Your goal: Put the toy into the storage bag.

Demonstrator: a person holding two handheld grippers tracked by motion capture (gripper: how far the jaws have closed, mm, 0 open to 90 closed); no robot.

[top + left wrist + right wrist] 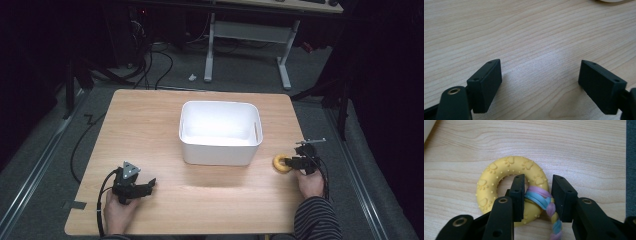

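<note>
Right claw [536,197] grips the yellow ring toy [499,185] at its braided rope [541,200] — on the table [150,125]; left claw [540,85] gapes wide, holding nothing.

The high view looks down from above the surface [150,125], while each gripper view looks closely along its own jaws at that wood.

black two-jaw left gripper [145,188] with grey three-cornered plate and trailing cable; right gripper [537,195] black, brass-ringed screw holes; striped sleeve [315,220].
</note>
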